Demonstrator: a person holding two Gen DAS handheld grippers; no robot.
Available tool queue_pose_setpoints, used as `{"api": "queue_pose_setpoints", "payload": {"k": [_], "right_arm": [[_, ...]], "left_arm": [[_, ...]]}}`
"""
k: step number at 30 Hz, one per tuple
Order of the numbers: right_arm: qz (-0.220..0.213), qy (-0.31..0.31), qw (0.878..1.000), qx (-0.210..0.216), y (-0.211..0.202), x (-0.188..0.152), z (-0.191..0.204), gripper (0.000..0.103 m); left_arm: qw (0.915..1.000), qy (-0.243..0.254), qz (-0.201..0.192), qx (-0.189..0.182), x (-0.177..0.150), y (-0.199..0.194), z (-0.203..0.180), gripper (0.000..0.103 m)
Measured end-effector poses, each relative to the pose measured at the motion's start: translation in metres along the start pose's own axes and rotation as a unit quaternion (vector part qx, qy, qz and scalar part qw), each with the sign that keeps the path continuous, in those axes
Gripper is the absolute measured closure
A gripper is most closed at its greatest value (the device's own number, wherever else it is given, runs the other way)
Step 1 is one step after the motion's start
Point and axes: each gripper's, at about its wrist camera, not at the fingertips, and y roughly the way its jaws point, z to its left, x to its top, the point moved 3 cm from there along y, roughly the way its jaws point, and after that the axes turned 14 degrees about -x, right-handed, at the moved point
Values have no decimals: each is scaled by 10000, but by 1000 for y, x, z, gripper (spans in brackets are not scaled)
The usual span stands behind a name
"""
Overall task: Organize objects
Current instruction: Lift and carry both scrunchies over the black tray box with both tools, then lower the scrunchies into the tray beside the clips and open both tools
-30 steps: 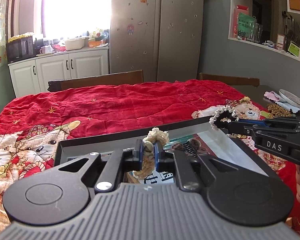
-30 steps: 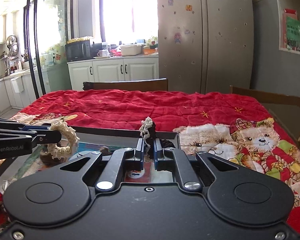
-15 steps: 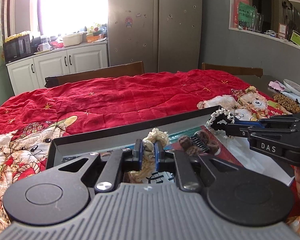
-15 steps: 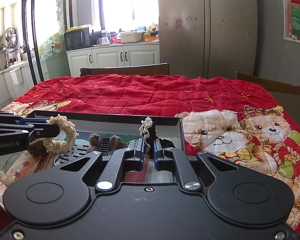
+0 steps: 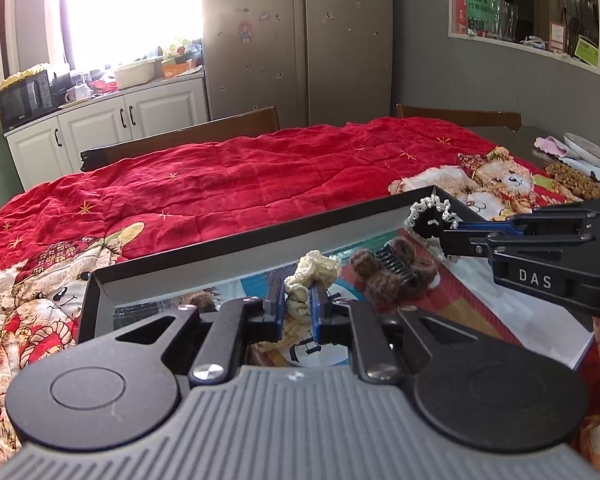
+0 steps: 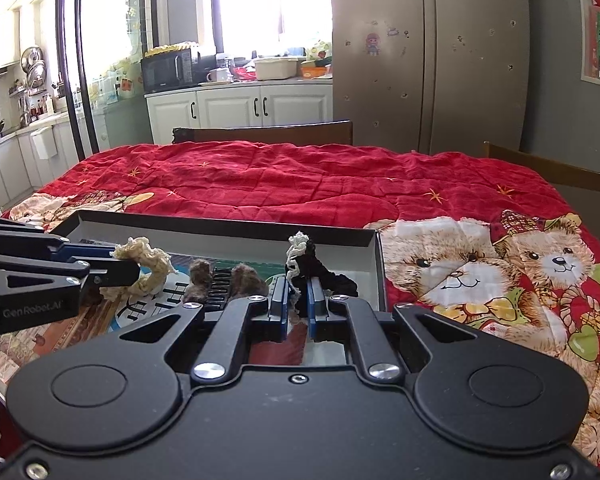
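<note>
Left gripper (image 5: 296, 300): jaws narrow, pads pinching the cream scrunchie (image 5: 310, 276), low over the tray's left half.
Right gripper (image 6: 298, 298): jaws narrow, clamped on the black scrunchie (image 6: 320, 272), over the right half.
Tray (image 6: 220, 226): directly beneath both loads.
Brown hair claw (image 6: 224, 278): lies in the tray between the grippers.
Next move: probably release straight down; neither hand needs to reach sideways.
</note>
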Motion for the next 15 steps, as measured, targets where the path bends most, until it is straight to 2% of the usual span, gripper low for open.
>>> {"api": "queue_pose_setpoints", "payload": {"k": [15], "right_arm": [[17, -373, 9991, 204, -2, -6, 14, 94]], "left_arm": [[9998, 142, 162, -5, -4, 6, -4, 82]]}}
